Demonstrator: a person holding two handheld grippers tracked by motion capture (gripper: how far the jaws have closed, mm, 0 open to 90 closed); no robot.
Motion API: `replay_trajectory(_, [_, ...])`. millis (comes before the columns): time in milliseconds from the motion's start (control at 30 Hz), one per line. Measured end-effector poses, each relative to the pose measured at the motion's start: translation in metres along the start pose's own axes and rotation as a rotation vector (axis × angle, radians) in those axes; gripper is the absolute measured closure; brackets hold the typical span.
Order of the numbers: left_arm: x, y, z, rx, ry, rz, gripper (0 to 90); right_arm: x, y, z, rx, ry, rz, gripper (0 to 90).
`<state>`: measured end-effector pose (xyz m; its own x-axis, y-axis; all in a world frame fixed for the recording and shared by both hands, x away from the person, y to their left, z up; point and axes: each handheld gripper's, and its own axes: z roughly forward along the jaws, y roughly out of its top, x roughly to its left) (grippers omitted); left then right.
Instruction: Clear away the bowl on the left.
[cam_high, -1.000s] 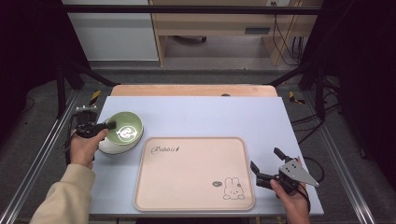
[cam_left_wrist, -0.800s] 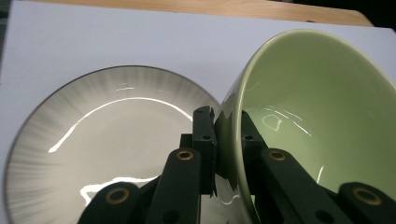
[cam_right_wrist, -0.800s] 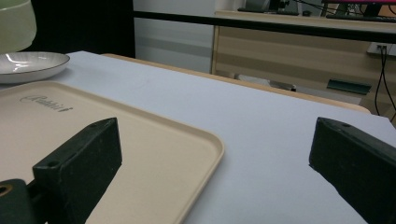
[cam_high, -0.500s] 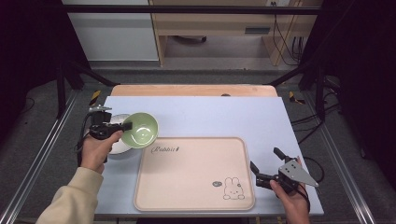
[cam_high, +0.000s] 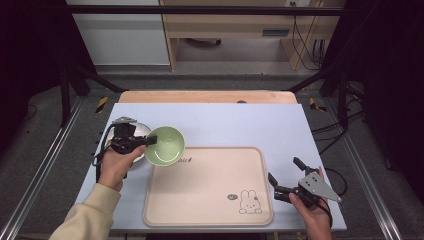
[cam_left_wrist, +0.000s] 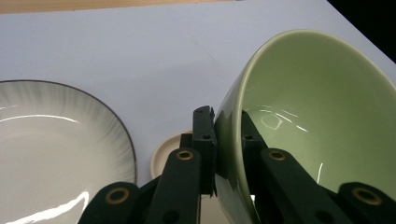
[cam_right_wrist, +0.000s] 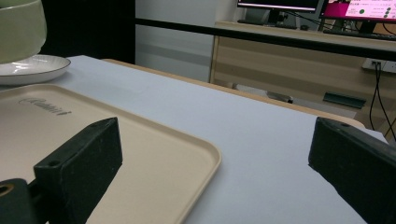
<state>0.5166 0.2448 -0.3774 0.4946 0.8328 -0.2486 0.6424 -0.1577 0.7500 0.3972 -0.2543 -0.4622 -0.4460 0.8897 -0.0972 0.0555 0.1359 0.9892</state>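
Pinching the rim of the green bowl (cam_high: 166, 145), the left gripper (cam_high: 145, 142) holds it above the beige tray's (cam_high: 210, 200) near-left corner, beside the white plate (cam_high: 140, 131). The right gripper (cam_high: 284, 175) rests with its jaws spread wide, empty.

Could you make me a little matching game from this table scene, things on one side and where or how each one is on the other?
Things:
1. green bowl
2. white plate
3. beige tray
4. right gripper

States:
A. jaws wide apart, nothing between them
B. lies flat on the table, with a rabbit drawing in one corner
C. pinched by its rim in the left gripper
D. rests on the table beside the tray's far left corner

Pairs: 1-C, 2-D, 3-B, 4-A
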Motion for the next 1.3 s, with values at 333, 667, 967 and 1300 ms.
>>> replay_trajectory(333, [-0.022,-0.006,0.017,0.042,-0.051,0.036,82.4,-0.003,0.001,-0.002,-0.010,-0.020,0.004,3.1])
replay_trajectory(667, [-0.041,-0.016,0.027,0.074,-0.101,0.070,82.4,-0.002,0.001,-0.002,-0.009,-0.016,-0.005,3.1])
replay_trajectory(967, [-0.057,-0.022,0.034,0.102,-0.131,0.101,82.4,0.000,0.002,-0.002,-0.013,-0.009,-0.012,3.1])
replay_trajectory(1300, [-0.063,-0.034,0.044,0.135,-0.153,0.107,82.4,0.000,0.002,-0.001,-0.009,-0.007,-0.019,3.1])
